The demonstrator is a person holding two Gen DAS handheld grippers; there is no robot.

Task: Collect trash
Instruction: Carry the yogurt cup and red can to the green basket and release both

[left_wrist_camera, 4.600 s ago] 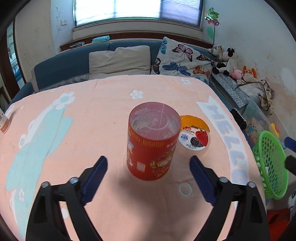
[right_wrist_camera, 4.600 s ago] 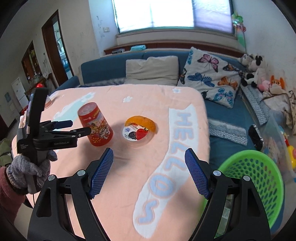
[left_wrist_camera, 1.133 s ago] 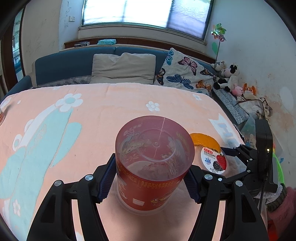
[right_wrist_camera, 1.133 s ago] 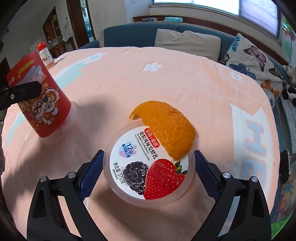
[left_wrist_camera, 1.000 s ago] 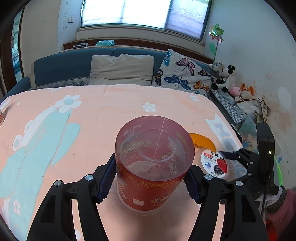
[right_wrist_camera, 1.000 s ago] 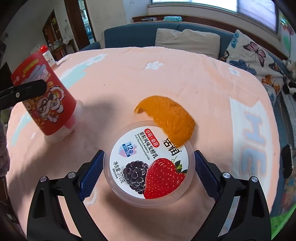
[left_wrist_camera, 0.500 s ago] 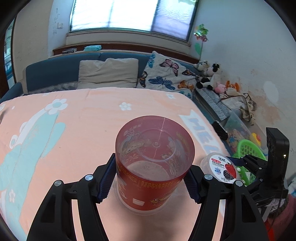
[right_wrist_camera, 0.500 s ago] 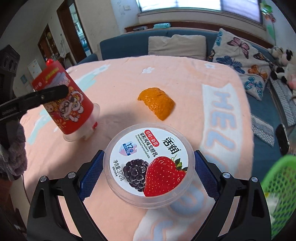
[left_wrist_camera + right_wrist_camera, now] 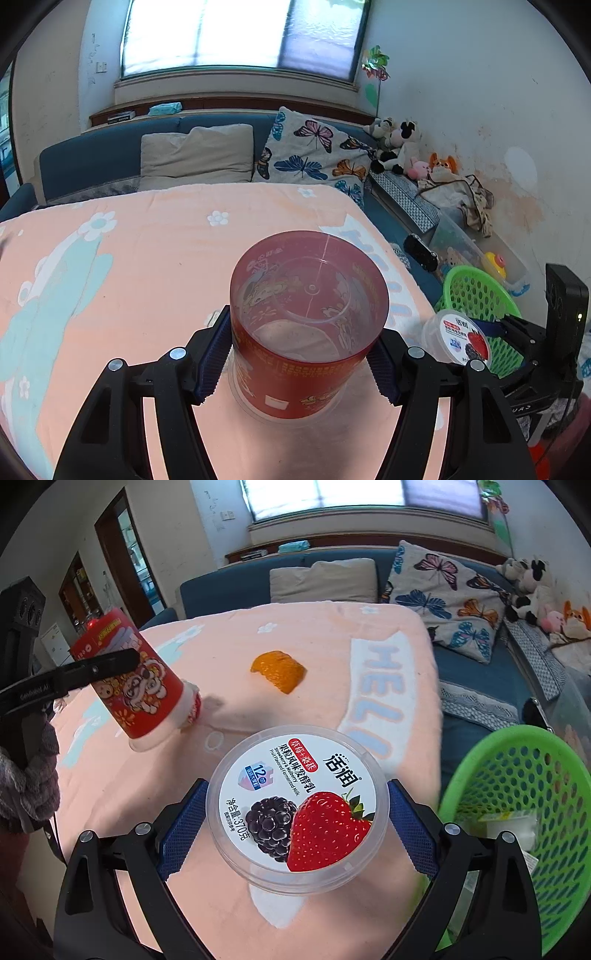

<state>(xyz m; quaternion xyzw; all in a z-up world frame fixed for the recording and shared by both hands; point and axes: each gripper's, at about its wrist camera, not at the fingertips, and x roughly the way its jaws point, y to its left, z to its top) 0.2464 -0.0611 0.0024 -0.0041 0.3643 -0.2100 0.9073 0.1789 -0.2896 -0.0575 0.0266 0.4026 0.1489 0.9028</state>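
My left gripper [image 9: 299,356] is shut on a red plastic cup [image 9: 306,325], held upside down and lifted above the peach blanket [image 9: 147,258]; the cup also shows in the right wrist view [image 9: 136,686]. My right gripper [image 9: 295,834] is shut on a round yogurt tub [image 9: 299,812] with a strawberry and blackberry lid, held above the blanket's right edge beside the green basket [image 9: 535,812]. The tub also shows in the left wrist view [image 9: 458,338]. An orange peel [image 9: 279,670] lies on the blanket.
The green basket [image 9: 476,295] stands on the floor right of the bed and holds some white trash [image 9: 509,825]. A blue sofa with pillows [image 9: 195,155] runs behind. Plush toys [image 9: 399,144] and a storage bin [image 9: 476,251] line the right wall.
Both grippers closed on their items, lifted them off the blanket and moved right toward the green basket. The orange peel stayed on the blanket.
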